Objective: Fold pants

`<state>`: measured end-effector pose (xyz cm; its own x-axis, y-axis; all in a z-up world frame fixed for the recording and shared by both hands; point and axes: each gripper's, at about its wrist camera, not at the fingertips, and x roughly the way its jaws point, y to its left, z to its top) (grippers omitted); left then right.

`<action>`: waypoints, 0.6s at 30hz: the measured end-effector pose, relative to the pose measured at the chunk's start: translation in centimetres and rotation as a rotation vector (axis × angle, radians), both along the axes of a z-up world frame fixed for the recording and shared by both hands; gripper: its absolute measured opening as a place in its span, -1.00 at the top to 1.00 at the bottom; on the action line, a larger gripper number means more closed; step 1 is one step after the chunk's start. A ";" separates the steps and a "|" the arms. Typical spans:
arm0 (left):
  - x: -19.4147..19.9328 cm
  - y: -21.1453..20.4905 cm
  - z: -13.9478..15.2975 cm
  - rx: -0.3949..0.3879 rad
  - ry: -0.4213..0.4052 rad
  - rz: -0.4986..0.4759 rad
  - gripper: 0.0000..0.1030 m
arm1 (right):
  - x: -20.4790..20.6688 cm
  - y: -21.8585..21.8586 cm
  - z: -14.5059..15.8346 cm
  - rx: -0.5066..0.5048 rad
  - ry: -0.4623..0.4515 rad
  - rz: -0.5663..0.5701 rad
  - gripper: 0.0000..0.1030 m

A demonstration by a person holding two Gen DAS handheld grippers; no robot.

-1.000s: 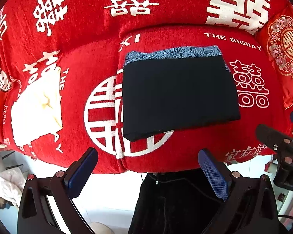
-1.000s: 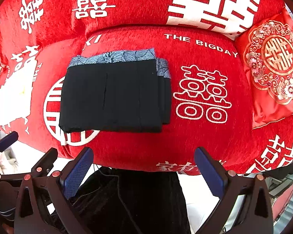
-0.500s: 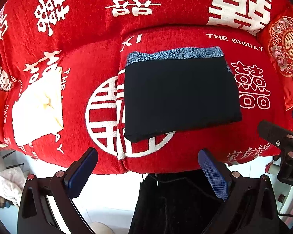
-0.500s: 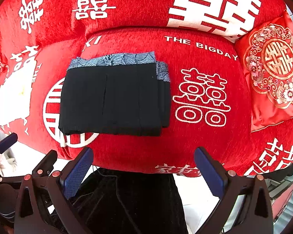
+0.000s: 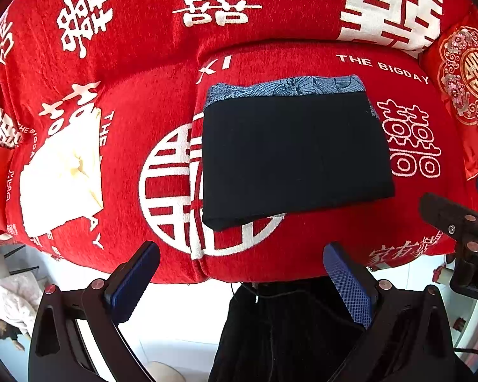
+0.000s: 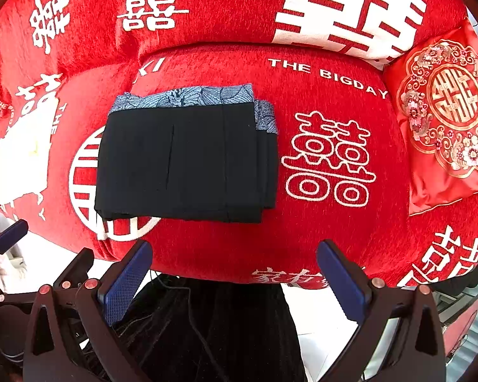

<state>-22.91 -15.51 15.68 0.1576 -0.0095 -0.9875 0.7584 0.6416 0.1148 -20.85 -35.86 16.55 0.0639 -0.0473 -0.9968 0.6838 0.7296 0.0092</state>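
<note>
One broad red sofa cover (image 5: 137, 121) printed with white double-happiness characters filled nearly everything ahead of both pairs of fingers. Beyond the right-hand fingertip of the right gripper (image 6: 234, 275), a red embroidered cushion (image 6: 443, 121) leaned against the sofa's far right end. Beyond the left-hand fingertip of the left gripper (image 5: 240, 275), a pale cream cloth (image 5: 60, 172) lay flat on the seat.

Between those two things sat the pants (image 5: 290, 152), folded into a thick black rectangle with a strip of blue-grey patterned fabric showing along the far edge. They rested on the seat cushion straight ahead of both grippers, well past the fingertips and touching neither; in the right wrist view the stacked layers stepped out along the bundle's right side (image 6: 188, 156).

Both grippers hung off the sofa's front edge with their blue-padded fingers spread wide and nothing between them. The left gripper's fingers (image 5: 133, 281) and the right gripper's fingers (image 6: 341, 281) framed dark clothing and white floor below.
</note>
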 end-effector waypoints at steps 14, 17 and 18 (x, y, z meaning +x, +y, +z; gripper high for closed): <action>0.0 -0.1 0.0 -0.003 -0.001 0.000 -1.00 | 0.0 -0.2 -0.2 0.001 0.001 -0.007 -1.00; -0.1 -0.2 -0.1 0.000 -0.003 -0.002 -1.00 | 0.0 -0.3 -0.2 0.002 0.002 -0.007 -1.00; -0.1 -0.2 -0.1 0.001 -0.005 -0.003 -1.00 | 0.0 -0.3 -0.2 0.001 0.003 -0.007 -1.00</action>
